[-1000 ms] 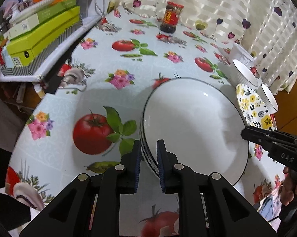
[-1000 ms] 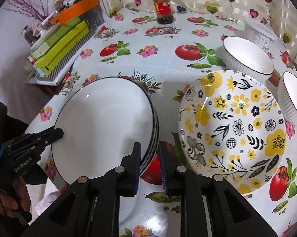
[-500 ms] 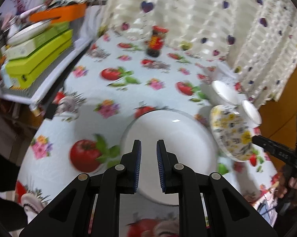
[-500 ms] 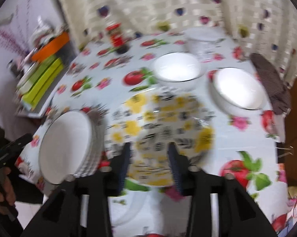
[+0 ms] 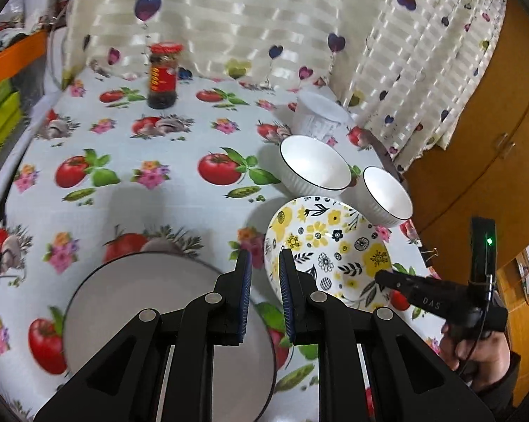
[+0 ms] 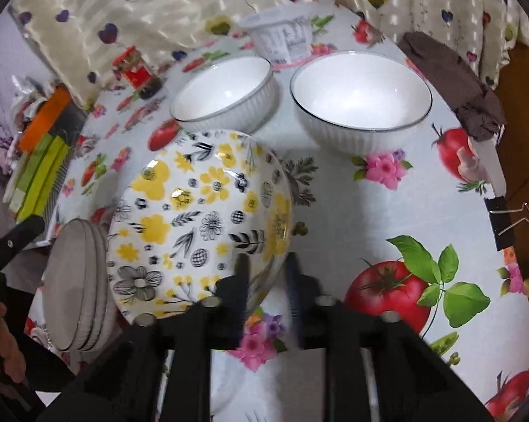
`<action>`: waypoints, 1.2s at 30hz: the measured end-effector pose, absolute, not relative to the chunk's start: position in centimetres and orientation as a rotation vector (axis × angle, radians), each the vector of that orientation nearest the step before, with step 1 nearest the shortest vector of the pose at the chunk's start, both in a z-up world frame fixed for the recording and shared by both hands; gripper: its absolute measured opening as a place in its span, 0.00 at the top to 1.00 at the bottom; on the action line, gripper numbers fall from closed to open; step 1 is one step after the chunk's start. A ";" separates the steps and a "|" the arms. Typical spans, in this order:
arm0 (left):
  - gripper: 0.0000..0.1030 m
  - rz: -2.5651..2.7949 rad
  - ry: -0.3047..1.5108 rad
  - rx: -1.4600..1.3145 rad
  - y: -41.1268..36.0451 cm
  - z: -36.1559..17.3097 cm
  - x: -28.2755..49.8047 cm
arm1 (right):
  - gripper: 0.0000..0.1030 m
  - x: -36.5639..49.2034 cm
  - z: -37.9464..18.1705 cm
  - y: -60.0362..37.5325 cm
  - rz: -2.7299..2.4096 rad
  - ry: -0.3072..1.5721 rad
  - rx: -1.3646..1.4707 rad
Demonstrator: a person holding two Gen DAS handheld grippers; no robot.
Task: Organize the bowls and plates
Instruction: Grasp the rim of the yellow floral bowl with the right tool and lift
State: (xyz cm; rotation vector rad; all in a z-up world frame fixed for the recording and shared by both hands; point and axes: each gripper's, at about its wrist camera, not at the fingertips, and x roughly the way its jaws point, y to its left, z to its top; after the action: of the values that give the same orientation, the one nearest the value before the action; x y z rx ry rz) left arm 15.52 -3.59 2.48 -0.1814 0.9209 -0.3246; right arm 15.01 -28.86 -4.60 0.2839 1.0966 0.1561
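A: Left view: the left claw (image 5: 262, 256), narrow and empty; the floral plate (image 5: 334, 246) sits just right of its tips.

B: Right view: the right claw (image 6: 266, 263) has just been closing on that plate's near rim. With so shallow a bite, the plate may slip.

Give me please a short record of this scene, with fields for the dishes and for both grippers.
surface: tomato-print tablecloth
white plate stack: near left of the table
floral plate: right of the stack, looks tilted
white bowls: left bowl and right bowl, side by side behind the floral plate
left gripper: jaws slightly apart, nothing between them
right gripper: jaws have just closed on the floral plate's near rim
far edge: red-lidded jar, white tub
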 end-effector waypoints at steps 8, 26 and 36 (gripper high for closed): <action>0.84 -0.365 0.961 -0.172 -5.6 1.7 16.8 | 0.89 13.2 -4.7 -30.6 0.200 1.120 0.280; 0.84 -0.424 0.988 -0.185 -7.8 2.9 20.3 | 0.86 8.3 0.5 -34.5 0.174 1.084 0.248; 0.84 -0.435 1.028 -0.253 -7.4 2.4 24.4 | 0.58 15.8 2.6 -30.8 0.270 1.004 0.285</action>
State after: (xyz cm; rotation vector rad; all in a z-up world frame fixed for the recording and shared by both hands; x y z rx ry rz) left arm 24.42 -7.43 2.44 -0.2535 1.0282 -0.4346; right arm 15.83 -30.83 2.62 0.2853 1.0042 0.2698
